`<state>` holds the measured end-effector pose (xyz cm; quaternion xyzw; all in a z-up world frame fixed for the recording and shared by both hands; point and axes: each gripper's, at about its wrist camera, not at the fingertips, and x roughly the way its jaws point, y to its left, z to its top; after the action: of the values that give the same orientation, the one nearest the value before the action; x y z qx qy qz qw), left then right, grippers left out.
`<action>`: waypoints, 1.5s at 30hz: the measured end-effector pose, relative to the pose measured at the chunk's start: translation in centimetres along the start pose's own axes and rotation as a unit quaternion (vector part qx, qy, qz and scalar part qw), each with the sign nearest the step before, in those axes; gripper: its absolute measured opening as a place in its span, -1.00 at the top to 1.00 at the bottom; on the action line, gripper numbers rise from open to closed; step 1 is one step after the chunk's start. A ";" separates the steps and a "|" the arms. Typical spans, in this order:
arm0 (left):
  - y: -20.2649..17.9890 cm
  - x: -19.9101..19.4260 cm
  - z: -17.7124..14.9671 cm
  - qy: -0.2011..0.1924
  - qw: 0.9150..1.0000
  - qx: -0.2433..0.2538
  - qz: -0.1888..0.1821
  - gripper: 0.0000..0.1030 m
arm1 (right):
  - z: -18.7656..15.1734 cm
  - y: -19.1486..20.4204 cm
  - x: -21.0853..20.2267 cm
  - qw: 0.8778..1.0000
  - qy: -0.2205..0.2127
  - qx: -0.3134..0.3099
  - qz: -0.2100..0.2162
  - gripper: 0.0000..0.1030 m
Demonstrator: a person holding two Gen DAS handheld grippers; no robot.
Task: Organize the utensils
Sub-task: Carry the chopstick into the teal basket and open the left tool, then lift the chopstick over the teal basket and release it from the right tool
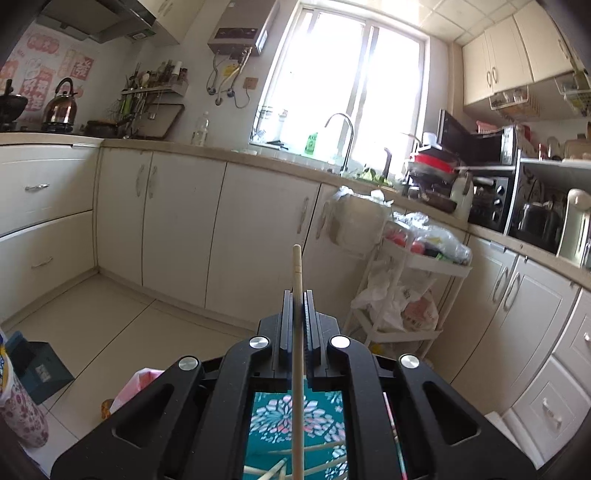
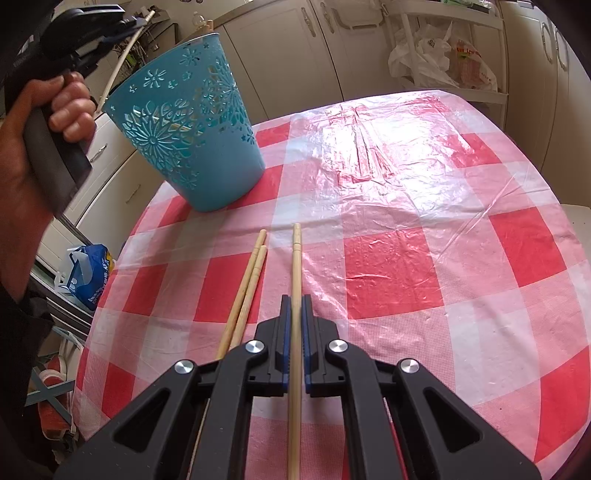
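Observation:
My left gripper (image 1: 297, 295) is shut on a pale wooden chopstick (image 1: 297, 266) that points out toward the kitchen cabinets. Directly under it is the teal cut-out basket (image 1: 269, 421), with several chopsticks lying inside. In the right wrist view a hand (image 2: 55, 110) holds that left gripper (image 2: 135, 20) above the basket's (image 2: 192, 140) left rim, its chopstick (image 2: 118, 70) slanting down toward the rim. My right gripper (image 2: 295, 299) is shut on another chopstick (image 2: 296, 258) just over the red-checked tablecloth (image 2: 391, 273). Two loose chopsticks (image 2: 251, 280) lie on the cloth to its left.
The basket stands at the table's far left corner. White cabinets (image 1: 177, 221) line the walls, and a white trolley (image 1: 413, 266) with bags stands beyond the table. Bags and a shoe lie on the floor left of the table (image 2: 88, 273).

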<state>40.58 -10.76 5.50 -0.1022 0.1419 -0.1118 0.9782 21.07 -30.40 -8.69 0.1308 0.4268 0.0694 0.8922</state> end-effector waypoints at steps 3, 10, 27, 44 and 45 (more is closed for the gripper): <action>-0.2 -0.2 -0.6 0.003 1.000 0.008 0.007 0.90 | 0.0 0.0 0.1 1.000 0.000 0.000 0.000 0.89; -0.3 -0.5 -1.3 0.029 0.999 0.025 0.019 0.90 | 0.0 0.0 0.1 1.000 0.000 0.000 0.000 0.88; -0.4 -1.5 -3.4 0.071 0.996 0.048 0.023 0.48 | 0.0 0.0 0.1 1.000 0.000 0.001 0.001 0.89; 9.6 -0.7 -1.3 0.169 0.978 -0.119 0.004 0.00 | 0.0 0.0 0.1 1.000 0.000 0.001 0.001 0.88; 9.9 0.1 -1.4 0.183 0.975 -0.128 -0.003 -0.02 | 0.0 0.0 0.1 1.000 0.000 0.001 0.001 0.89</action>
<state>42.16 -1.56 1.88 -0.2043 0.3312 -0.1124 0.9143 21.13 -30.38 -8.75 0.1321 0.4270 0.0695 0.8919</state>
